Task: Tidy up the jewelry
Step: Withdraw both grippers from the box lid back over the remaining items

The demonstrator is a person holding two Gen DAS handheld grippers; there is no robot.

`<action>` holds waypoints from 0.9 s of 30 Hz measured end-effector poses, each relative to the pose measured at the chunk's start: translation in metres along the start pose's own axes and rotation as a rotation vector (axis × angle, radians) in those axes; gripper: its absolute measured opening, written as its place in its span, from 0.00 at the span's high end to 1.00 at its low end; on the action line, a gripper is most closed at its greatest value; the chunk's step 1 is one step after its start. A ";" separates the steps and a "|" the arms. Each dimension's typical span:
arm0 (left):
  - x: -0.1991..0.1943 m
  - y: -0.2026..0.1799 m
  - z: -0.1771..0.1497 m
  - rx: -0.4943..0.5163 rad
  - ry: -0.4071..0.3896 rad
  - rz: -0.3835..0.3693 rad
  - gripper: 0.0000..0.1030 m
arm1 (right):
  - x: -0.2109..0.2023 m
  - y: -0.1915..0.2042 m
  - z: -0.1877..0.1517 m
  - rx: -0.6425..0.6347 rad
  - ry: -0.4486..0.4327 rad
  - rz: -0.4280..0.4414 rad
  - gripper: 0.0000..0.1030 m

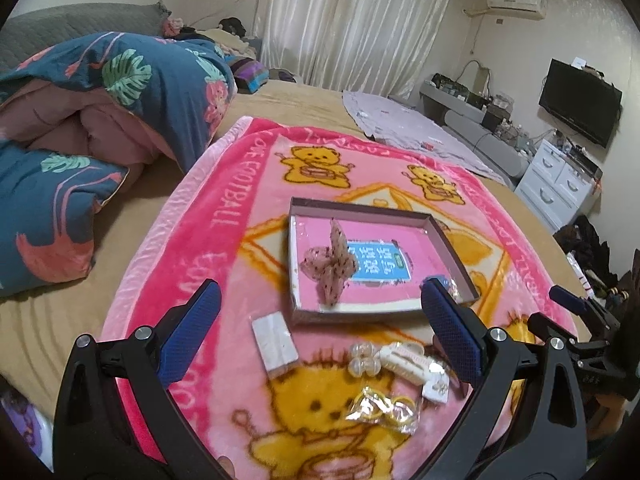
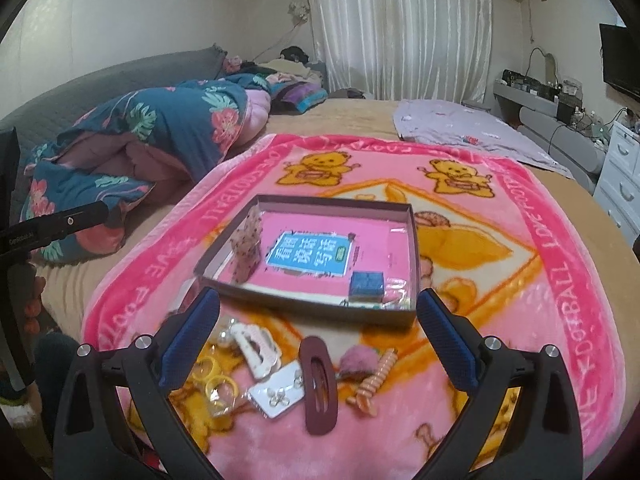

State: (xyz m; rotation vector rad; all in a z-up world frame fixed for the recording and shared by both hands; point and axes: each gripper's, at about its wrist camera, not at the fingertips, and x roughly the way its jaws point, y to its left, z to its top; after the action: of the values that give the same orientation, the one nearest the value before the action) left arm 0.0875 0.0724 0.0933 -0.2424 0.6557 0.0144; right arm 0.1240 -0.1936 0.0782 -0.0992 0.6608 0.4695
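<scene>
A shallow box tray with a pink lining lies on the pink blanket. A pink spotted scrunchie lies inside it, and a small blue box sits in its near corner. In front of the tray lie a white hair claw, yellow rings in a clear bag, an earring card, a maroon snap clip, a pink pom-pom and an orange twist clip. My left gripper is open above the loose pieces. My right gripper is open above them too.
A white folded card lies left of the loose pieces. The pink bear blanket covers a bed. A folded floral quilt lies to the left, a lilac sheet at the back right. White drawers stand right of the bed.
</scene>
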 end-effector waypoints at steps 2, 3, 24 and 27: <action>-0.004 0.003 -0.003 -0.001 0.001 0.005 0.09 | -0.002 0.002 -0.003 -0.006 0.005 -0.002 0.05; -0.007 0.005 -0.006 -0.002 0.001 0.011 0.09 | -0.004 0.003 -0.005 -0.009 0.006 -0.004 0.05; 0.004 -0.018 -0.063 0.072 0.135 0.005 0.09 | -0.022 -0.024 -0.047 0.022 0.064 -0.053 0.05; 0.010 -0.025 -0.073 0.101 0.160 0.000 0.09 | -0.022 -0.028 -0.054 0.025 0.078 -0.058 0.05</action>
State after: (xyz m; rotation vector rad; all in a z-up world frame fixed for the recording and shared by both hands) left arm 0.0538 0.0305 0.0374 -0.1476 0.8135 -0.0387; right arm 0.0910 -0.2397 0.0476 -0.1126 0.7378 0.4030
